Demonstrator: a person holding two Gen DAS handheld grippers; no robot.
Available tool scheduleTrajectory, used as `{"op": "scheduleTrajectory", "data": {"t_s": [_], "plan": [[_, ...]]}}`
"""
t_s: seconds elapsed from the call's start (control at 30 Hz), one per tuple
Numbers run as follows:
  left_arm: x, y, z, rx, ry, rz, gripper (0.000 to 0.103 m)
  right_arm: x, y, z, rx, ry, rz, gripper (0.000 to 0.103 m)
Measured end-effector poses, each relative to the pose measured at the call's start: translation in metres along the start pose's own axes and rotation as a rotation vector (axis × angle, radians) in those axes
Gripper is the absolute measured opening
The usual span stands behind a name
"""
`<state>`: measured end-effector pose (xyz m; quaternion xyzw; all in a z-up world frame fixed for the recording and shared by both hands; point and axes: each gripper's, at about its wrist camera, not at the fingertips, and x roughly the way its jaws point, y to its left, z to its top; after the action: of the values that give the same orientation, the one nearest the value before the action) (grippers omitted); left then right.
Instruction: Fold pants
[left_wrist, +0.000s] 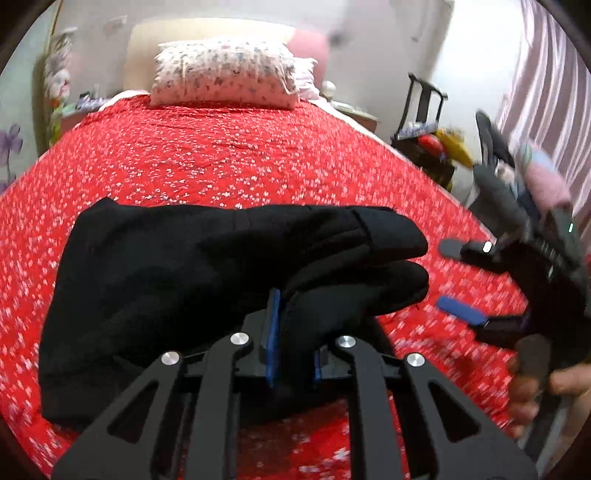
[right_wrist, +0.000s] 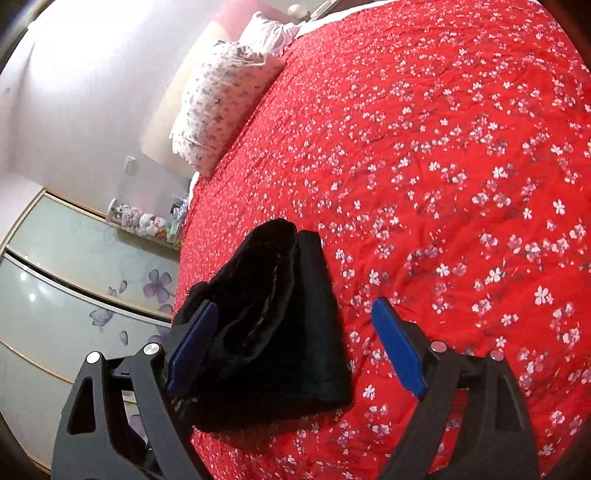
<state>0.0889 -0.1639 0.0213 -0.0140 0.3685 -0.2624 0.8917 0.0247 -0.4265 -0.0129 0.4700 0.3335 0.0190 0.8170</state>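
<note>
On the red floral bed (left_wrist: 221, 158), the left gripper (left_wrist: 291, 339) is pinching the folded black pants (left_wrist: 177, 273); the right gripper (right_wrist: 295, 350) is hovering, jaws wide apart.

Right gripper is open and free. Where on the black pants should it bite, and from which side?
Take the rounded folded end of the black pants that points at the right gripper. Come in level from the pants' right, one jaw above and one below the roll. That end bulges clear of the red bedspread, and the left gripper already pinches the near edge.
</note>
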Motion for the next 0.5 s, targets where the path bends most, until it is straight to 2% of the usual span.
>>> {"op": "scheduleTrajectory", "data": {"t_s": [0.07, 0.17, 0.23, 0.33, 0.4, 0.47, 0.5], "plan": [[0.006, -0.008, -0.005, 0.051, 0.006, 0.015, 0.013, 0.001, 0.003, -0.001, -0.016, 0.001, -0.006, 0.087], [0.030, -0.021, -0.028, 0.161, 0.098, 0.052, 0.015, 0.007, 0.005, -0.002, -0.021, 0.018, -0.006, 0.087], [0.035, -0.025, -0.042, 0.198, 0.091, 0.075, 0.017, 0.007, 0.005, -0.002, -0.019, 0.017, -0.001, 0.087], [0.033, -0.027, -0.044, 0.189, 0.075, 0.093, 0.022, 0.004, 0.009, -0.001, -0.044, -0.005, 0.016, 0.087], [0.033, -0.029, -0.045, 0.201, 0.077, 0.105, 0.025, 0.000, 0.013, 0.001, -0.063, -0.027, 0.067, 0.087], [0.031, -0.032, -0.046, 0.221, 0.085, 0.115, 0.033, -0.003, 0.018, 0.003, -0.077, -0.038, 0.158, 0.087], [0.028, -0.033, -0.047, 0.225, 0.091, 0.106, 0.042, -0.003, 0.020, 0.004, -0.084, -0.038, 0.194, 0.087]]}}
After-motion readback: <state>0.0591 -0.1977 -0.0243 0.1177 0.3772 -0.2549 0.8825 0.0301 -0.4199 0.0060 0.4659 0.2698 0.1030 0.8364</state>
